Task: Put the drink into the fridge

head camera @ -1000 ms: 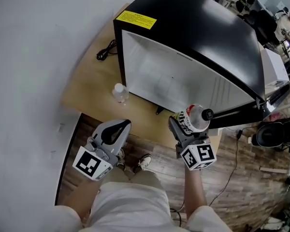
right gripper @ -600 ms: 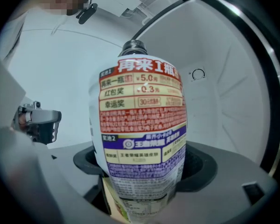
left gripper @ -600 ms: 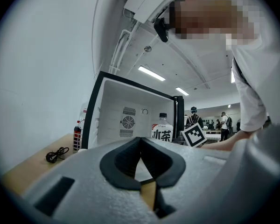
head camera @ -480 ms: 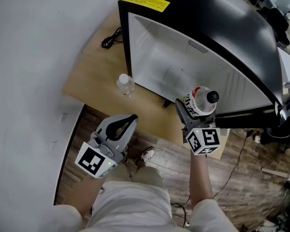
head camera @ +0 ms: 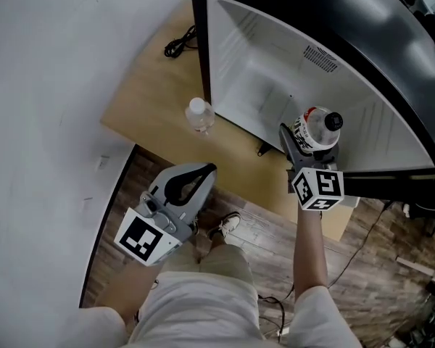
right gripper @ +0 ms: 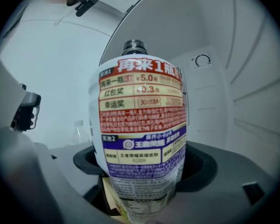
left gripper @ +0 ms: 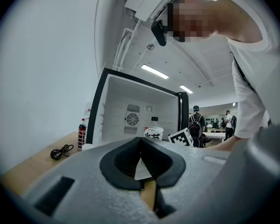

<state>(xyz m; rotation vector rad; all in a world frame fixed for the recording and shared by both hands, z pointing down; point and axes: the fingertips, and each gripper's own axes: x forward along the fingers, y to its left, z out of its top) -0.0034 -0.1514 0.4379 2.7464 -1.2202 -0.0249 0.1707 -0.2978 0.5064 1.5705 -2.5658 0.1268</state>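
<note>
Drink bottle (head camera: 317,127) is standing upright, clamped in the right tool (head camera: 299,148), at centre right of the head view, right at the mouth of the open fridge (head camera: 275,71) and above the counter (head camera: 152,100). At lower left, the left tool (head camera: 191,183) is hanging with jaws together on nothing. A small clear bottle (head camera: 200,114) is sitting on the counter just left of the fridge

Labelled drink bottle (head camera: 315,130) upright before open fridge (head camera: 261,64).
</note>
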